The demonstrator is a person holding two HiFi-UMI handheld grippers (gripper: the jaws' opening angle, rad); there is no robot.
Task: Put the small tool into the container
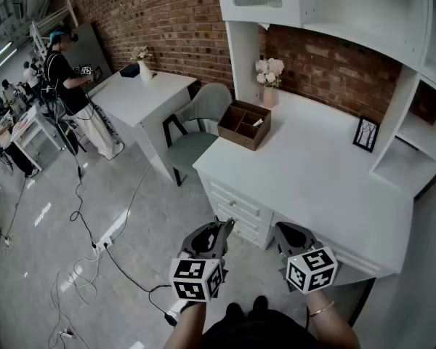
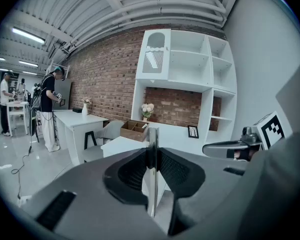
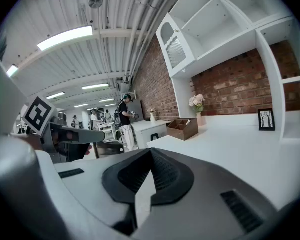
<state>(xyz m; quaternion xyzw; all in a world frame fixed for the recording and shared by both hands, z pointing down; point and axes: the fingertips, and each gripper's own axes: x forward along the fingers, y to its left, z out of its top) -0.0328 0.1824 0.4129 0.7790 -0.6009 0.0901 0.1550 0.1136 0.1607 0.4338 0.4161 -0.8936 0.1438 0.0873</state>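
A white desk fills the right half of the head view. On it, toward 12 o'clock, stands the brown wooden container, divided into compartments. At 6 o'clock, well apart from it, the left gripper is clamped on the small tool, a thin silvery strip upright between its jaws. The right gripper, at its 3 o'clock, is closed and empty.

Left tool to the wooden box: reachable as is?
Probably not yet: the left tool hangs short of the desk, and the wooden box sits at its far corner. Nothing lies between; step closer.
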